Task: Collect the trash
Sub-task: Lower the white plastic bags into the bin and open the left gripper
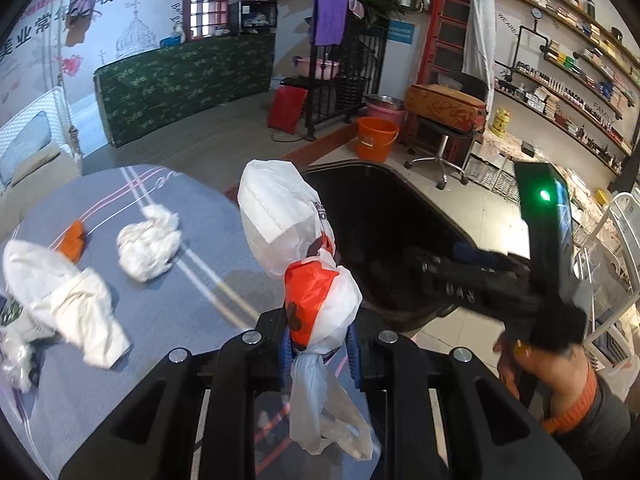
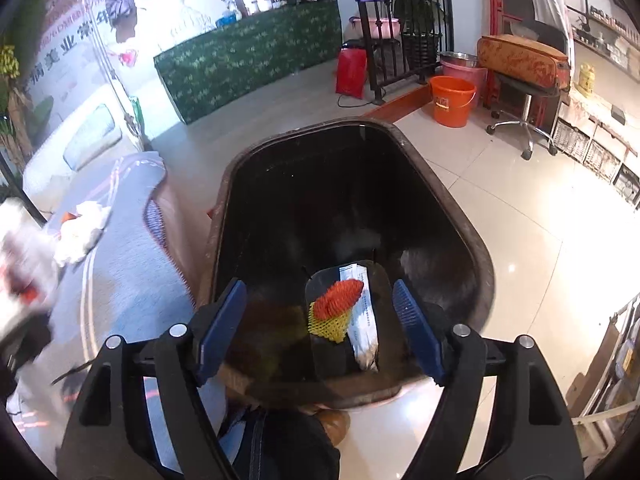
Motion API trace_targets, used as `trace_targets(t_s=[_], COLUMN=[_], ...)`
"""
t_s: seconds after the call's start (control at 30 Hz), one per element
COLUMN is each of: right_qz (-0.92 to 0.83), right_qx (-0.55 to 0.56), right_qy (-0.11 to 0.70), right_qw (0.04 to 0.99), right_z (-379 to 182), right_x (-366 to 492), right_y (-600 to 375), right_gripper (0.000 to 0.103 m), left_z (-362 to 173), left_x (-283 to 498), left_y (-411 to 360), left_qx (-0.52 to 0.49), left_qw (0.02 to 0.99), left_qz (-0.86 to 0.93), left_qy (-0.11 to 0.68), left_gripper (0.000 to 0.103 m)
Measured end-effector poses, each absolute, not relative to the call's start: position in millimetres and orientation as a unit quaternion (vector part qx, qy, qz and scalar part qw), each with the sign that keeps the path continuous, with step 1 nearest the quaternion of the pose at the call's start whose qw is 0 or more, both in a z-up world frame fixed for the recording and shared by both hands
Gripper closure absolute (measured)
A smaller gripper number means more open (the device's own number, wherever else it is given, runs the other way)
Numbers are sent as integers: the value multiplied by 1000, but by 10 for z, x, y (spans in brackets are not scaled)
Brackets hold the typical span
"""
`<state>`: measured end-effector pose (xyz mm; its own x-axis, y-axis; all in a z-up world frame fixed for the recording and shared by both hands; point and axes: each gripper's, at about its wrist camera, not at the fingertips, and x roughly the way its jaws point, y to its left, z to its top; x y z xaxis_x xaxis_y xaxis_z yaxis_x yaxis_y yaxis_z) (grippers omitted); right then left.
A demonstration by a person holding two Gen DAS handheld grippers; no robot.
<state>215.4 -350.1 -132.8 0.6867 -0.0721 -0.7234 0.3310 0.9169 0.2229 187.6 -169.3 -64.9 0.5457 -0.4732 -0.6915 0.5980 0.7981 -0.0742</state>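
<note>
Here, bagged trash [image 1: 316, 276] beside bin rim [image 1: 404, 176]

We see bright daylight glare on the floor tiles [image 2: 532, 240] at right, heavy fisheye bending with black corners, a dark bin [image 2: 352, 200] interior, and motion blur at left.

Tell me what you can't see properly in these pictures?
- Left wrist view: the left gripper is hidden by the plastic bag it clamps.
- Left wrist view: the right gripper is motion-blurred.
- Right wrist view: the bin is too dark inside; only orange netting and a wrapper show.
- Right wrist view: the table's left edge is blurred.
</note>
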Motion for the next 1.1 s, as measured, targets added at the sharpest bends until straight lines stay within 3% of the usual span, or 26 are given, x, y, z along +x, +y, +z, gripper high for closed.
trace_targets(t_s=[0.6,0.93,1.03,1.1], right_qz=[-165,-176,-176,-175], right_qx=[206,202,204,204], right_qy=[335,332,334,332], right_qw=[905,904,903,904], right_z=[-1136,-1180,-1190,-1181], right_x=[1537,1483,1471,1453], right_y=[-4077,-4187,-4182,-4189], right_gripper=[23,23,23,23], left_z=[-970,-1138,-1179,-1187], left_x=[2342,2553,2628,2655], left_y=[-2774,-2993,-3041,-3072], left_qx=[128,137,136,141], left_qw=[838,821,815,816], left_qz=[-351,-346,-345,-340], left_qy=[398,433,446,446], left_gripper=[81,80,71,46])
